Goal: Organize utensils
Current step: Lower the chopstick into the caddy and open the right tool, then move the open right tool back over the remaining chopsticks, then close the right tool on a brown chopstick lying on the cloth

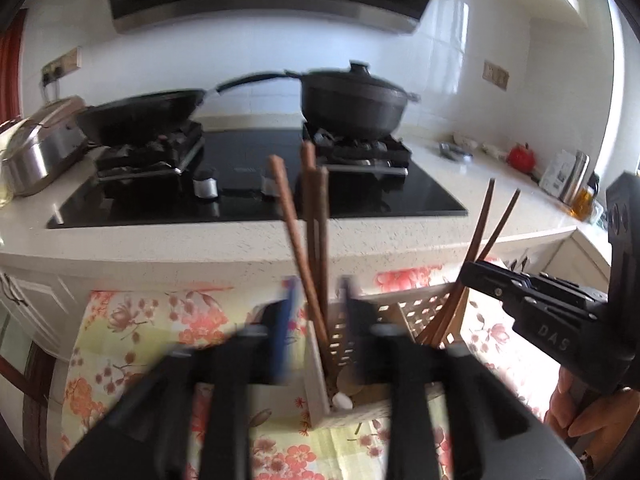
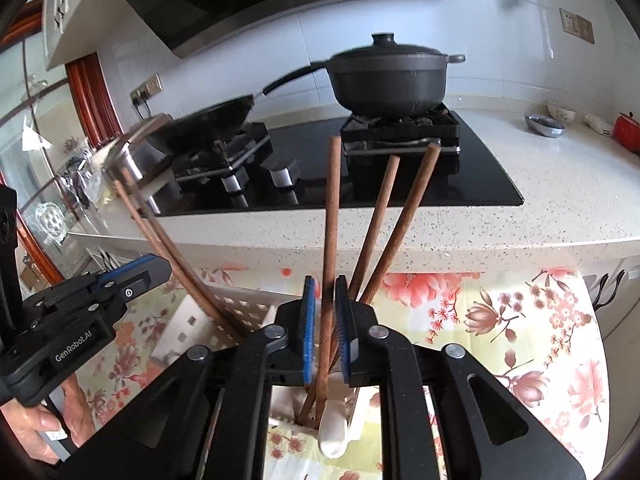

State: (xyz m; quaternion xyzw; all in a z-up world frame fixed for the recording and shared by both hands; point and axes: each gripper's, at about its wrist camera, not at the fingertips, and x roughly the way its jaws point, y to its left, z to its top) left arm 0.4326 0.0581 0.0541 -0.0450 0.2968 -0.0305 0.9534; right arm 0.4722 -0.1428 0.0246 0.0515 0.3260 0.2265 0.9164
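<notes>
Here, white utensil holder (image 2: 240,312) with 5 chopsticks (image 2: 332,216), right tool (image 2: 325,320) gripping 1

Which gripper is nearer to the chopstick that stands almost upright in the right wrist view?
Right. The right gripper has its fingers on either side of that chopstick, above the white holder. The left gripper is off to its left, beside two leaning chopsticks.

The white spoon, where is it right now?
In the right wrist view, the white spoon sits low in the white utensil caddy, beside the wooden chopsticks, just below the right gripper, above the floral cloth.
</notes>
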